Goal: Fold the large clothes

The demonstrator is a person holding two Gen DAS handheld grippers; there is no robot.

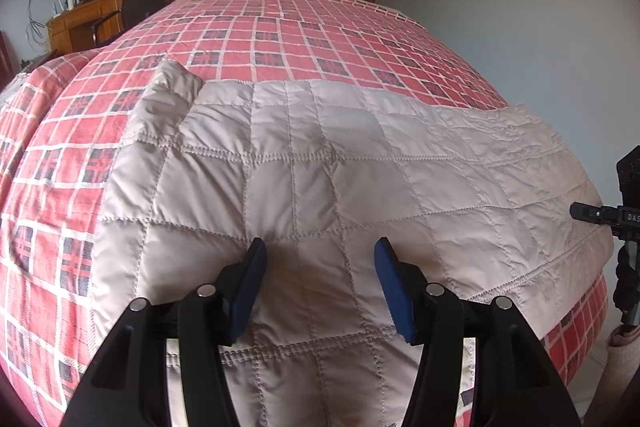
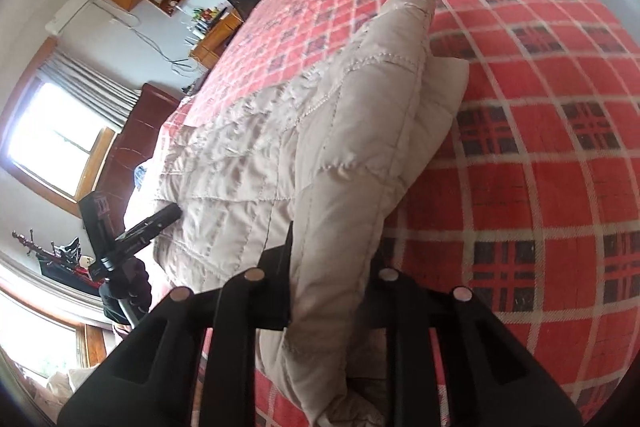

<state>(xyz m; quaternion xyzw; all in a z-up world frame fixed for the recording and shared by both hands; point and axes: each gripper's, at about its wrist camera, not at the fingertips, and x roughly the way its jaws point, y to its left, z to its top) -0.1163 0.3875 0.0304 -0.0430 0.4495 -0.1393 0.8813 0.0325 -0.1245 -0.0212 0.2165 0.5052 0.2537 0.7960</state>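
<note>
The left gripper (image 1: pixel 320 259) has its blue fingers (image 1: pixel 250 287) wide apart, holding nothing, above the beige quilted jacket (image 1: pixel 340 179). The right gripper (image 2: pixel 332 267) is closed on a jacket fold. The jacket lies on the red checked bedspread (image 1: pixel 280 35), filling the lower frame.

Left gripper (image 1: pixel 320 277): black plastic frame, two angular arms, each with a triangular cut-out.
Left fingers (image 1: pixel 248 291): flat blue pads, ridged inner edges.
Pivots: four round silver pins.
Right gripper (image 2: pixel 332 267): the same black frame and silver pins; pad colour cannot be told.
Glove (image 2: pixel 128 291): black, on the hand around the left gripper's handle.
</note>
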